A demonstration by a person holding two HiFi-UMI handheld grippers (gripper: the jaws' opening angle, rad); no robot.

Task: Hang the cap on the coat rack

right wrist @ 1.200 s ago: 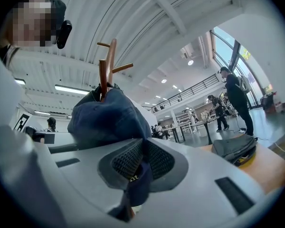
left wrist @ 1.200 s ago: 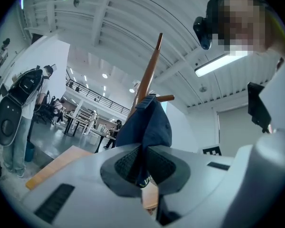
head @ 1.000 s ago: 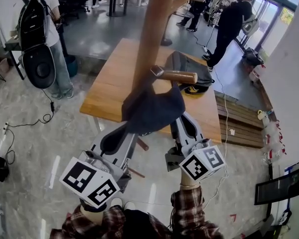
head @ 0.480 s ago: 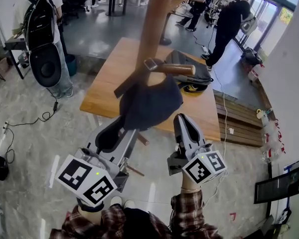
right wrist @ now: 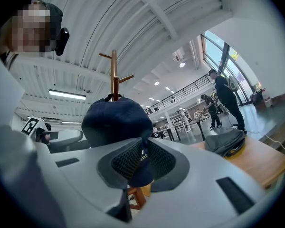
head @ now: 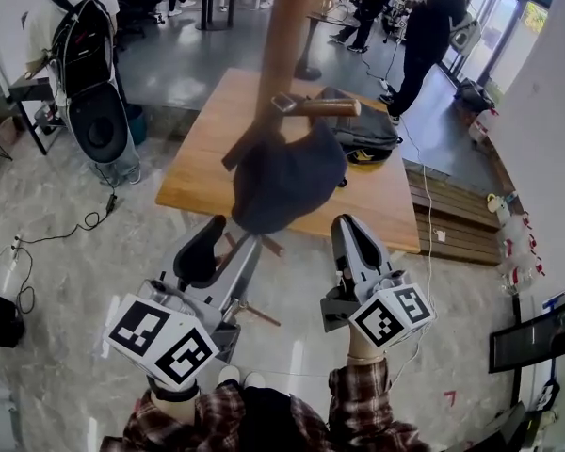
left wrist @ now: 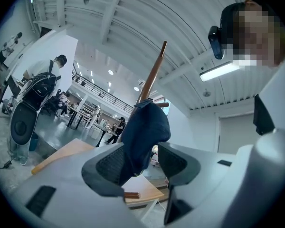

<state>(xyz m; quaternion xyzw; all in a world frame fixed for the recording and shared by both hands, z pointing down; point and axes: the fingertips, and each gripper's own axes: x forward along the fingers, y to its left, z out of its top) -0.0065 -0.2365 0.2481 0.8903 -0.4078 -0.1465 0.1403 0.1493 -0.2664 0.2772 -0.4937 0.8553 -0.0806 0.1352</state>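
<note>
- The cap is on the coat rack. It hangs from the short side peg, crown drooping below it, so I'd call the hanging itself pretty much done.
- The left gripper has its jaws wide apart with nothing clamped. In its own view the cap's lower edge lines up in the gap, but the head view shows the tips a bit short of the fabric.
- The right gripper has only a narrow gap between its jaws. The brim shows through that gap, and the head view has this one clear of the cap too, so I read it as empty.
- Biggest worry: I can't tell how far onto the peg the cap sits. If only a bit of fabric is over it, any nudge could slide it off.
- Both sets of jaws sit close under the cap. Lifting either one up or forward could catch the brim and flip the cap off.
- A jaw closing while the brim is lined up in the gap would grab it again, and pulling away would then drag the cap down.
- Knocking the pole is the other risk, because a wobble could shake the cap loose. It'd land on the wooden table or the floor.
</note>
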